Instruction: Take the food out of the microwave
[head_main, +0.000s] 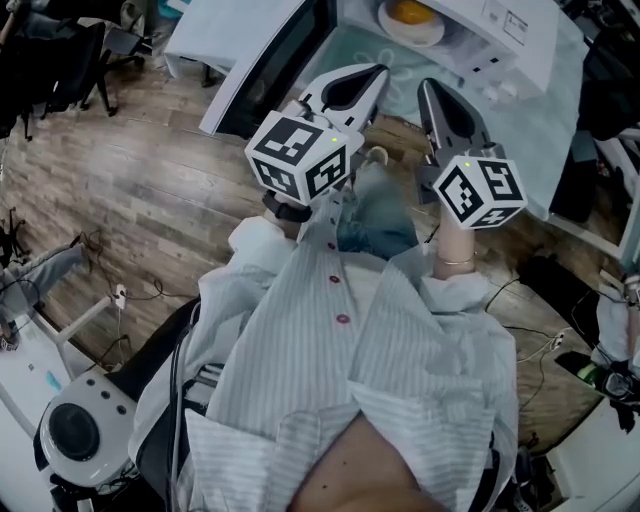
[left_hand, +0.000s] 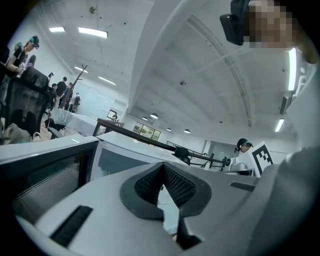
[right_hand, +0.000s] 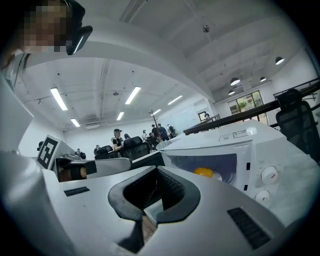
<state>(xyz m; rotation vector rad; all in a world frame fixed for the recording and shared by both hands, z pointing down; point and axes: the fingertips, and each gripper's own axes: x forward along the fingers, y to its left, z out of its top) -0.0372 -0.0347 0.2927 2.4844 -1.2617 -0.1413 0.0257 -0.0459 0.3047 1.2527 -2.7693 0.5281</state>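
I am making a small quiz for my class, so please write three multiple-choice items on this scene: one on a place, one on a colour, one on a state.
1. Where is the yellow food?
A. on the floor
B. on a plate inside the microwave
C. on a chair

2. What colour is the microwave's casing?
A. black
B. red
C. white

3. How do the left gripper and the right gripper stand?
A. both shut, empty
B. both wide open
C. both shut on the plate

Answers:
1 B, the head view shows it in the cavity, with the door swung open.
2 C, the casing is white in the head view and the right gripper view.
3 A, in each gripper view the pads meet with nothing between them.
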